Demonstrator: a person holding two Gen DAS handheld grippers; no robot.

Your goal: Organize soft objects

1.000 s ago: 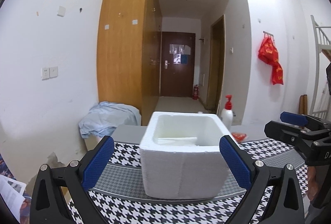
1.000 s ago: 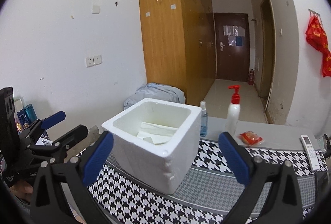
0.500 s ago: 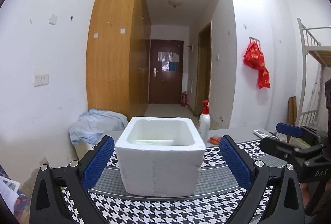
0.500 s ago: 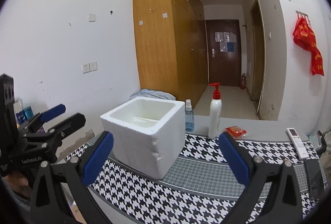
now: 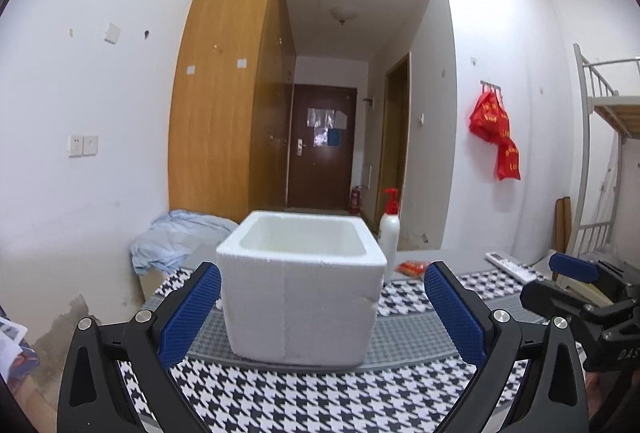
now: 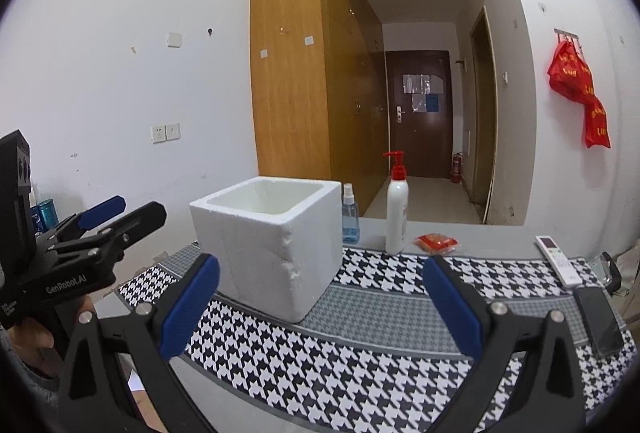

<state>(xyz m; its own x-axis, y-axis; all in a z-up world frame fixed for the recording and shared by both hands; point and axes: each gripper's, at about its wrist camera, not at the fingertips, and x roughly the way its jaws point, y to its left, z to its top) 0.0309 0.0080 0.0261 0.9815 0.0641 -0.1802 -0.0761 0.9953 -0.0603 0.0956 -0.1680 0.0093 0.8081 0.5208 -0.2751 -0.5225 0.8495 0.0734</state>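
**White-walled room, houndstooth table, foam box**

White walls frame a tall wooden wardrobe (image 6: 304,73) and a hallway. A houndstooth cloth (image 6: 360,365) covers the table. On it stands an open white foam box (image 5: 300,285). Behind: a pump bottle (image 6: 397,209), then a remote (image 6: 558,259). The left gripper (image 5: 322,309) and right gripper (image 6: 320,307) hover spread wide, empty.

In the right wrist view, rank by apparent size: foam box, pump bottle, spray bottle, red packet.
1. Foam box, by far the largest, though also nearest the camera.
2. Pump bottle.
3. Spray bottle and red packet: they look alike in area, one tall, one flat, so unranked.
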